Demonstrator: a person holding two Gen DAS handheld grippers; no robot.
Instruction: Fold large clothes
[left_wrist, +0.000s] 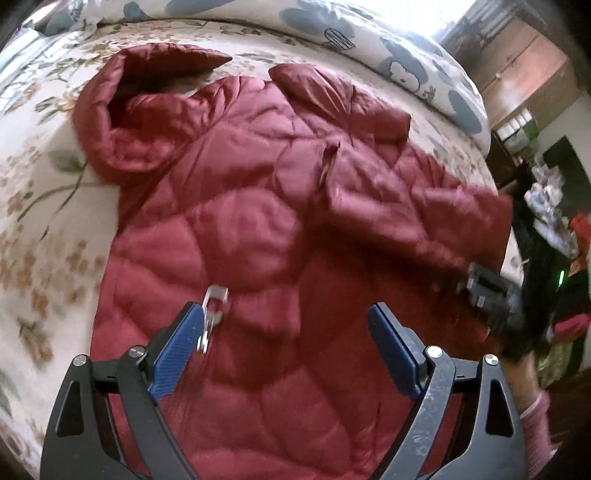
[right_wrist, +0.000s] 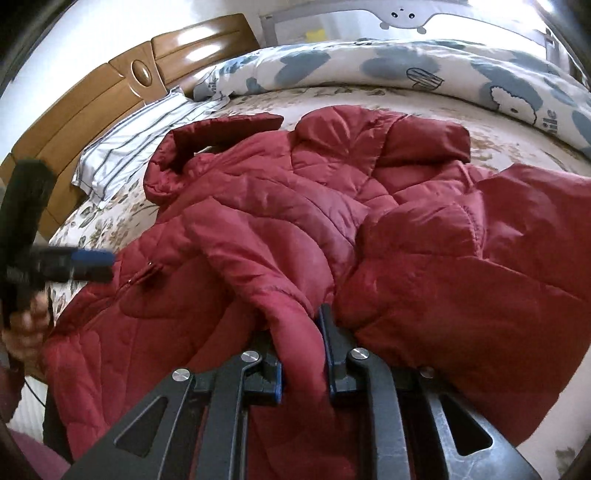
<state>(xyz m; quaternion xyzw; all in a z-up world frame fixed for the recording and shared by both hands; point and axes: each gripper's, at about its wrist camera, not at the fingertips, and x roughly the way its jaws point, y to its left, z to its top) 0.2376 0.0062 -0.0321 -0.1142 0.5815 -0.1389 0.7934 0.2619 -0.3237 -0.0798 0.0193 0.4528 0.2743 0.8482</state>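
Observation:
A dark red quilted puffer jacket (left_wrist: 258, 184) lies spread on the bed, its hood (left_wrist: 122, 122) at the upper left. My left gripper (left_wrist: 286, 308) hovers open over the jacket's body. A metal zipper pull (left_wrist: 214, 306) shows beside its left blue pad. In the right wrist view the jacket (right_wrist: 424, 258) is bunched, and a sleeve (right_wrist: 258, 258) runs down between the fingers of my right gripper (right_wrist: 299, 332), which is shut on the sleeve's end. The right gripper (left_wrist: 491, 295) shows blurred at the jacket's right edge, and the left gripper (right_wrist: 92, 264) shows at the far left.
The bed has a floral sheet (left_wrist: 44, 221). A white duvet with blue shapes (right_wrist: 406, 70) lies along the far side. A striped pillow (right_wrist: 122, 155) rests against a wooden headboard (right_wrist: 92, 107). Wooden cabinets (left_wrist: 524, 74) and clutter (left_wrist: 554, 221) stand past the bed's right edge.

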